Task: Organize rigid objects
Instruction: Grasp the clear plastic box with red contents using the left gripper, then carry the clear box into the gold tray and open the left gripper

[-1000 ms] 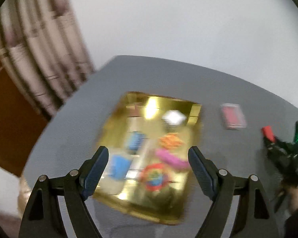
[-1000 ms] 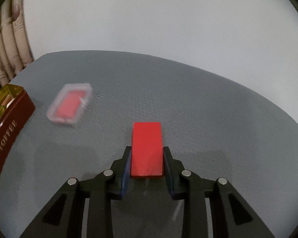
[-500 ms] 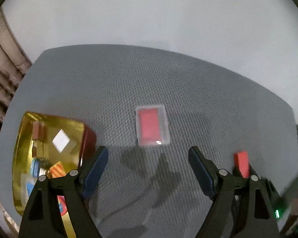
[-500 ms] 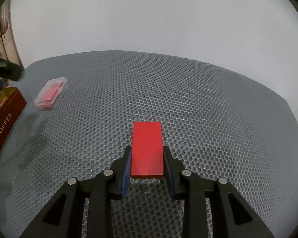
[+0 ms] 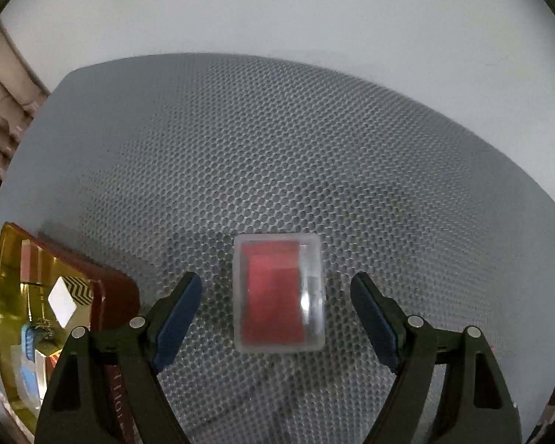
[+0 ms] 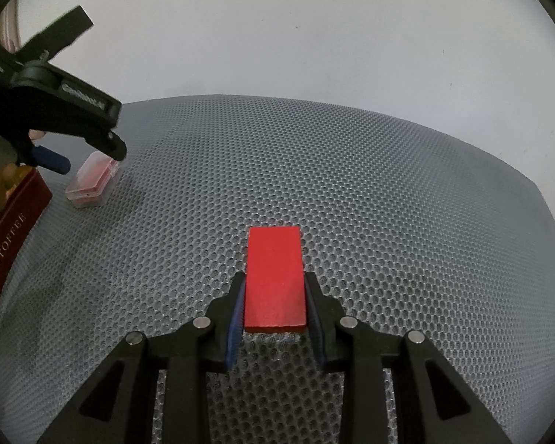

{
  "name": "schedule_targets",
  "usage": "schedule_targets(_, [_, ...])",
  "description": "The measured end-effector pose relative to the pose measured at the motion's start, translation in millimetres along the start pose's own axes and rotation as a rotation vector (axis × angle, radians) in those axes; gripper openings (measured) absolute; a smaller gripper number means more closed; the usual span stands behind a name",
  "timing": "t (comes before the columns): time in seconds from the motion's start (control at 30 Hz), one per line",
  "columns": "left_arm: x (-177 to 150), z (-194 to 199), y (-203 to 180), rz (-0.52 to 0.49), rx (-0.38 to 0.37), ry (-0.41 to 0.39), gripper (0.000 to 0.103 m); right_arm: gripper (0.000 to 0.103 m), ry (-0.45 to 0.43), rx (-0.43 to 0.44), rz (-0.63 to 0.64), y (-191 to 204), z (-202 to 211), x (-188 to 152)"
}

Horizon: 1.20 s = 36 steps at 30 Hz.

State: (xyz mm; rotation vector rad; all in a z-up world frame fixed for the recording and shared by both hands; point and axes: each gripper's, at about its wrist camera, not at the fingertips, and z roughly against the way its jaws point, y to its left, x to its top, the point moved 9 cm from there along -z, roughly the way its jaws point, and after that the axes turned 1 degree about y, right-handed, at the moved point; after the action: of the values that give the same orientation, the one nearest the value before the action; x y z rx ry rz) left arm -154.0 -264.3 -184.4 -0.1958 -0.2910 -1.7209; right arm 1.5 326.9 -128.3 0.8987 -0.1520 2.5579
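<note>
Grey honeycomb-mesh tabletop (image 5: 277, 140), white wall (image 5: 277, 11)

**Two black handheld grippers, blue pads, silver pins**

The left gripper (image 5: 276, 309) is a black plastic frame with two angular fingers (image 5: 174, 310), each lined on its inner face with a dark blue pad and pinned with round silver screws. The right gripper (image 6: 275, 305) shares the build: black arms with triangular cut-outs, blue pads, four silver pins. Seen at far left from the right wrist, the left tool's black body carries pale lettering, too blurred to read, and a black strap.
</note>
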Motion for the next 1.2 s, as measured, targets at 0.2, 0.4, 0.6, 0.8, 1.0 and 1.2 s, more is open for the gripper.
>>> schedule_targets(0.2, [-7.3, -20.9, 13.2, -0.002, 0.045, 0.022, 0.072, 0.032, 0.001, -0.003, 0.006, 2.3, -1.6, 10.1])
schedule_targets(0.4, [-8.0, -15.5, 8.3, -0.033, 0.037, -0.012, 0.05, 0.032, 0.001, -0.004, 0.006, 5.8, 0.8, 9.7])
schedule_targets(0.6, [-21.3, -8.0, 1.7, -0.057, 0.032, -0.012, 0.049, 0.032, 0.001, -0.008, 0.009, 7.9, 1.7, 9.2])
schedule_targets(0.8, [-31.4, 10.6, -1.0, -0.118, 0.058, -0.057, 0.049, 0.032, 0.002, -0.011, 0.01, 10.6, 2.9, 8.8])
schedule_targets(1.0, [-35.6, 32.8, 1.8, -0.161, 0.079, -0.1, 0.049, 0.032, 0.002, -0.017, 0.015, 2.8, -1.1, 10.9])
schedule_targets(1.2, [-41.8, 51.6, -1.3, -0.184, 0.083, -0.127, 0.05, 0.032, 0.002, -0.028, 0.024, 4.7, 0.2, 10.3])
